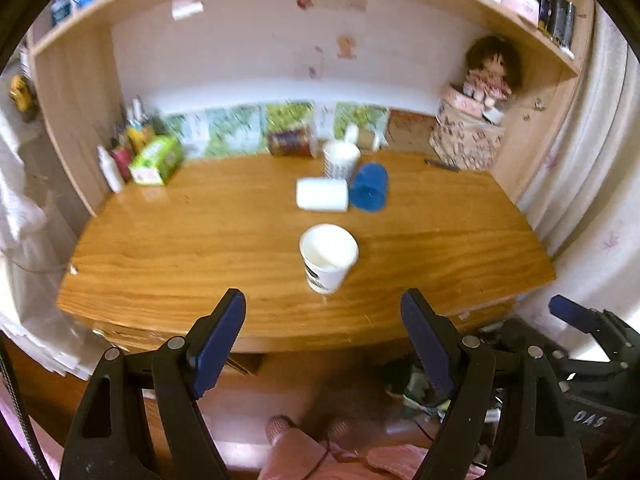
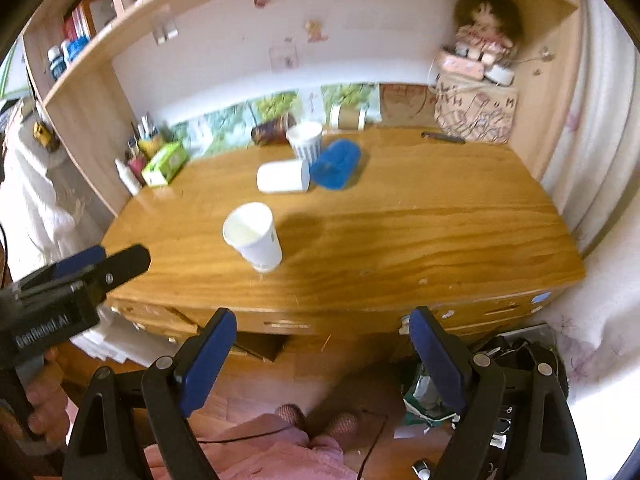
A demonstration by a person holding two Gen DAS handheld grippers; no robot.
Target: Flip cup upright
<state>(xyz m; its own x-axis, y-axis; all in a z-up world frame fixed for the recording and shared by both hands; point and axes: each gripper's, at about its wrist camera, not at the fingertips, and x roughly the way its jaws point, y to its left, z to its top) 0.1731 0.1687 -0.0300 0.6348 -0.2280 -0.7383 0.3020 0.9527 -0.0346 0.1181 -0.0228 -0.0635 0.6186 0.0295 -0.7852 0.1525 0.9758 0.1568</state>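
I read the paper cup [image 1: 329,257] as the task's thing: it stands mouth-up at the centre of the left wrist view, alone on the near half of the worktop [image 1: 440,248], so I judge the flip to be done for this one. Above it in the frame, a white cup [image 1: 322,195] lies on its side, touching or nearly touching a blue cup [image 1: 370,187], also on its side; a patterned white cup [image 1: 341,159] stands upright just behind them. I judge the two lying cups to be the remaining candidates for flipping.

The left hand-held gripper [image 1: 323,344] hangs off the near edge of the worktop, its jaws spread wide, holding and touching nothing. The right hand-held gripper [image 2: 322,354] sits likewise below the worktop edge in its own view, spread wide and empty. I judge both to be held back to keep clear of the standing cup.

A green tissue box [image 1: 157,161] sits at the left; a doll [image 1: 491,73] sits on a patterned box at the upper right.
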